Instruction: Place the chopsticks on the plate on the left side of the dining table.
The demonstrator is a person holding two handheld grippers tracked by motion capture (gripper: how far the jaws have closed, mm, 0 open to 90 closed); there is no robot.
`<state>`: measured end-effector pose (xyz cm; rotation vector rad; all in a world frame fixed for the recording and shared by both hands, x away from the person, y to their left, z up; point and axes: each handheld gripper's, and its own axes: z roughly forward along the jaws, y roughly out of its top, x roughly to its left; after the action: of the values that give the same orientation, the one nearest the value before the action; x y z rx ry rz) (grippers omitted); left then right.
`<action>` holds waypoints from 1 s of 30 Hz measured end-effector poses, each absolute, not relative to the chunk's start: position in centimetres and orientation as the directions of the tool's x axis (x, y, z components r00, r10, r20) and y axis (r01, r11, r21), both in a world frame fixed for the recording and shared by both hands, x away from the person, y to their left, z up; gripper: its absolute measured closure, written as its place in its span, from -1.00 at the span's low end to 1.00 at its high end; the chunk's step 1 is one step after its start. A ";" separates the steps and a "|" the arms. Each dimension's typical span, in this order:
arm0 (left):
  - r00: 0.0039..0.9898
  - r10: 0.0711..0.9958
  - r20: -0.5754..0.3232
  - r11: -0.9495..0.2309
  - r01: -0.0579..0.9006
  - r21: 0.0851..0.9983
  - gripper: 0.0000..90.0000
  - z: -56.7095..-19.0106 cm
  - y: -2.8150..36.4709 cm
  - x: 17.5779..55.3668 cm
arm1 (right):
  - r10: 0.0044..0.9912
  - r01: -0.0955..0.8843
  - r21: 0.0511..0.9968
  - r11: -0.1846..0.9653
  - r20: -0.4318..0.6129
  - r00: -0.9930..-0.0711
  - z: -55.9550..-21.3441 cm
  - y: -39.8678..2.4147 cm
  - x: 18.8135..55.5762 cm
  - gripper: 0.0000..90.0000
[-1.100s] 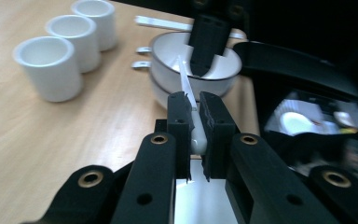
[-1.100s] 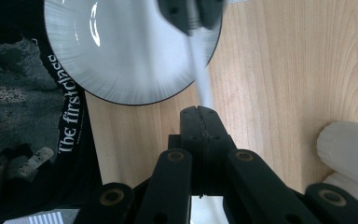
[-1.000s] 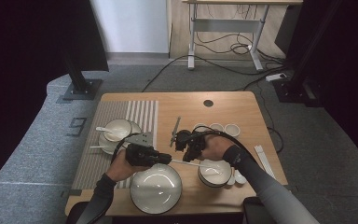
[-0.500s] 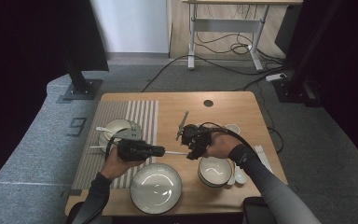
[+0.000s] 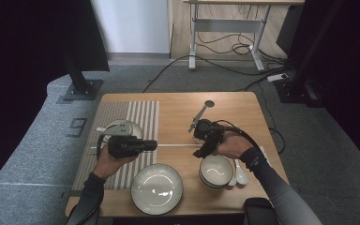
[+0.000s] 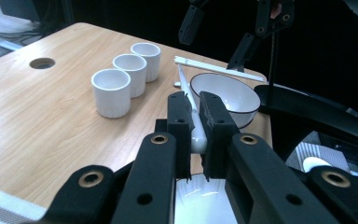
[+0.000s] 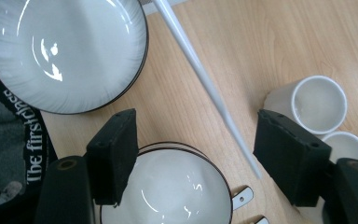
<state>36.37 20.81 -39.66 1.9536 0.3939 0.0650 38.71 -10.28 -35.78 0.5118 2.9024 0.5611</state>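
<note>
My left gripper (image 5: pixel 153 145) (image 6: pixel 196 122) is shut on a white chopstick (image 5: pixel 178 145) (image 6: pixel 195 125). It holds the chopstick level above the table, pointing right toward my right gripper (image 5: pixel 201 146) (image 7: pixel 203 151). The right gripper's jaws have just been opening and now stand wide apart. The chopstick (image 7: pixel 205 84) runs between them, touching neither pad, above a white bowl (image 5: pixel 215 171) (image 7: pixel 168 186). A second chopstick (image 6: pixel 219 70) lies past that bowl (image 6: pixel 223 95).
A white plate (image 5: pixel 157 187) (image 7: pixel 65 51) sits at the front edge. Three white cups (image 6: pixel 112 91) (image 7: pixel 317 102) stand in a row near the bowl, and spoons (image 5: pixel 239 173) lie to its right. A small bowl (image 5: pixel 122 127) rests on the striped mat (image 5: pixel 140 115).
The right gripper's jaws have opened off the chopstick and the hand has shifted right. The left hand has drawn back leftward and slightly up, keeping the chopstick.
</note>
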 end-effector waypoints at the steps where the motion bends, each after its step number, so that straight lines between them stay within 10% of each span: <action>1: 0.942 0.307 -0.134 -0.354 0.244 0.903 0.86 -39.6 21.0 36.4 | 0.368 0.312 0.400 0.862 -0.069 -0.927 -35.8 -10.6 38.7 -0.37; 30: 0.831 0.550 -0.082 -0.305 0.291 0.907 0.87 -40.5 26.6 36.2 | 0.617 0.390 0.764 0.513 -0.013 -0.786 -37.1 -19.1 36.8 -0.69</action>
<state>36.17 26.56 -40.47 1.9077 0.6298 0.2936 36.85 -19.05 -37.07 0.8470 2.4744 1.1431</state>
